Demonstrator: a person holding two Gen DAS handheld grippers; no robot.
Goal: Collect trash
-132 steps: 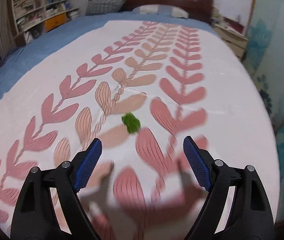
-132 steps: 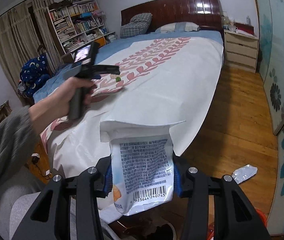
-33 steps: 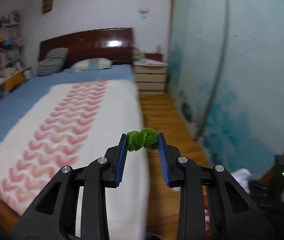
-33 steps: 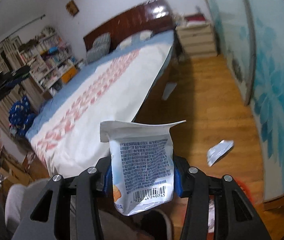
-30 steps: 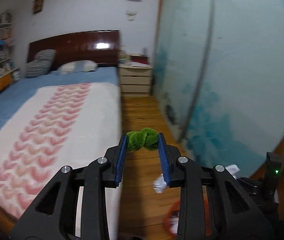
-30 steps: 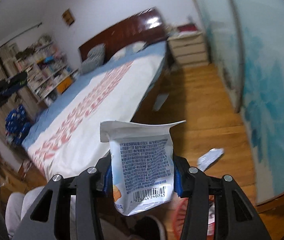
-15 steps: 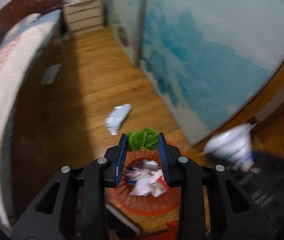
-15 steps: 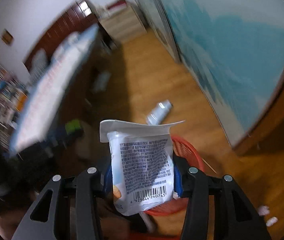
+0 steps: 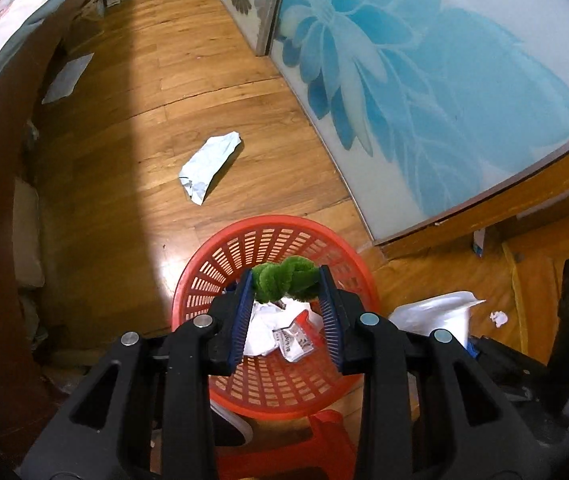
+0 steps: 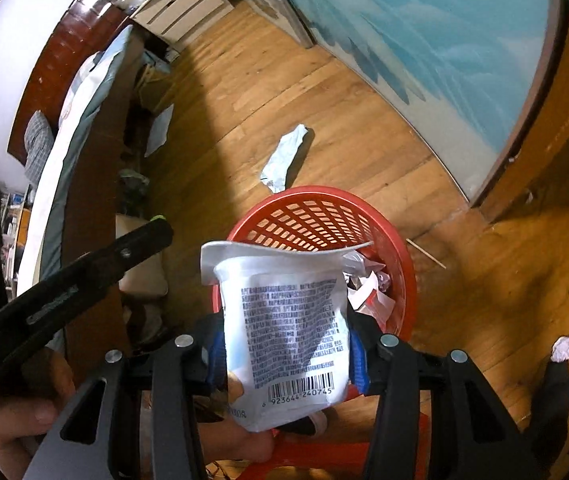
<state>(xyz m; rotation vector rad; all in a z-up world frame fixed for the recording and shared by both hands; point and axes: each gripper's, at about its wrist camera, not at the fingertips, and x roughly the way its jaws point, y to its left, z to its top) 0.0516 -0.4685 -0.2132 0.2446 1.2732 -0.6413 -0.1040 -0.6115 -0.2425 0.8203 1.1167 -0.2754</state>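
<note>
Both grippers swung from bed down over red bin (image 9: 220, 264). Left gripper (image 9: 286, 280) still pinched green wad (image 9: 284, 278); right gripper (image 10: 286, 354) jaws just widened, pouch (image 10: 284, 320) still between them, drop looked imminent.

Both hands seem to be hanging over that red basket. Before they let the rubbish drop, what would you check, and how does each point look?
1. Green fuzzy scrap over red plastic basket: ok.
2. Left fingers gripping scrap: ok.
3. White printed pouch over basket: ok, partly past the near rim.
4. Right fingers, just opening, clear of pouch: cannot tell.
5. Room in basket: ok.
6. Crumpled pale wrapper on wooden floor: not ok, uncollected.
</note>
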